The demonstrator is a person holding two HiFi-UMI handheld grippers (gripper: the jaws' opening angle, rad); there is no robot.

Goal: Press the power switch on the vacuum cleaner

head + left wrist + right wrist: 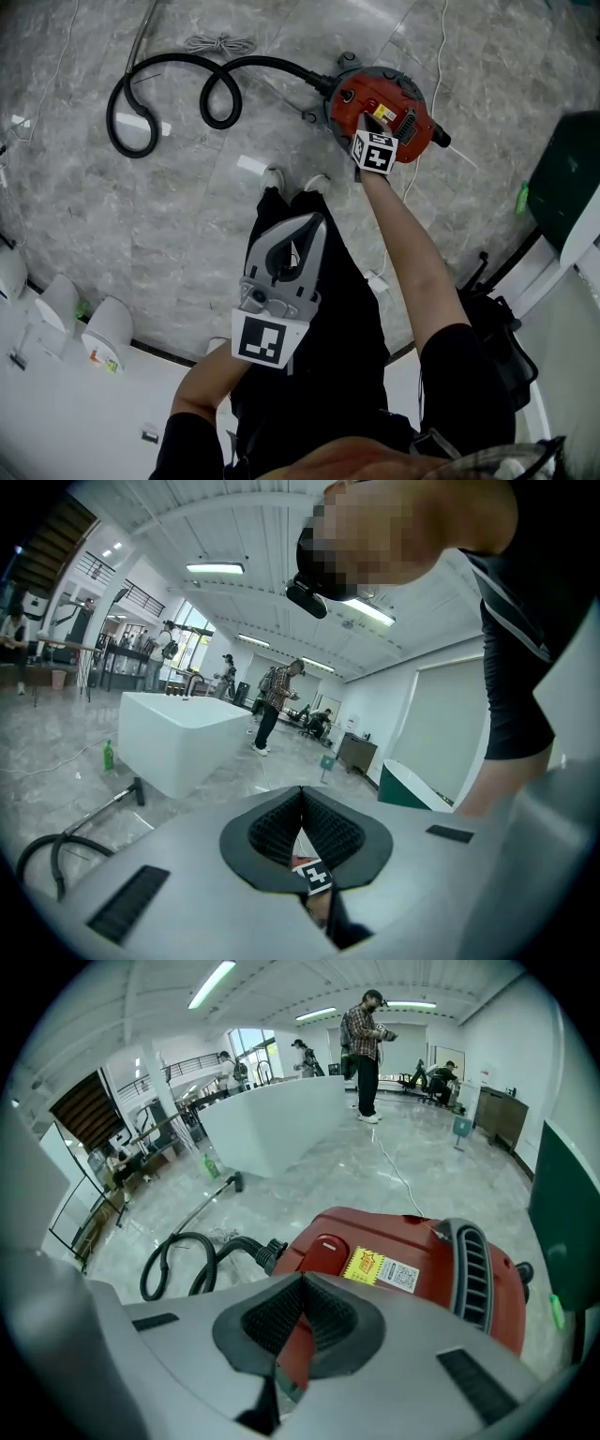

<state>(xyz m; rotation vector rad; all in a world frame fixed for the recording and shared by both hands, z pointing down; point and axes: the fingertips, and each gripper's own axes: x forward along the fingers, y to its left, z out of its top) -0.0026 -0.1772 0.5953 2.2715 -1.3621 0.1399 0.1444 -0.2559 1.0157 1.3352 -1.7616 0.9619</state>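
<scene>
The red vacuum cleaner (pixel 384 101) stands on the grey marble floor, and its black hose (pixel 178 84) loops off to the left. My right gripper (pixel 364 124) is shut and empty, with its tips down on the vacuum's top. In the right gripper view the shut right gripper (pixel 302 1281) points at the red body (pixel 412 1260). It sits just short of the oval red switch (pixel 326 1244) and a yellow sticker (pixel 367 1265). I cannot tell whether the tips touch the switch. My left gripper (pixel 317 221) is held back near my legs, shut and empty (pixel 302 794).
A dark green bin (pixel 562 173) stands at the right and a thin white cable (pixel 439 56) runs past the vacuum. My shoes (pixel 274 176) are just short of the vacuum. A white counter (pixel 272 1124) and several people stand farther off.
</scene>
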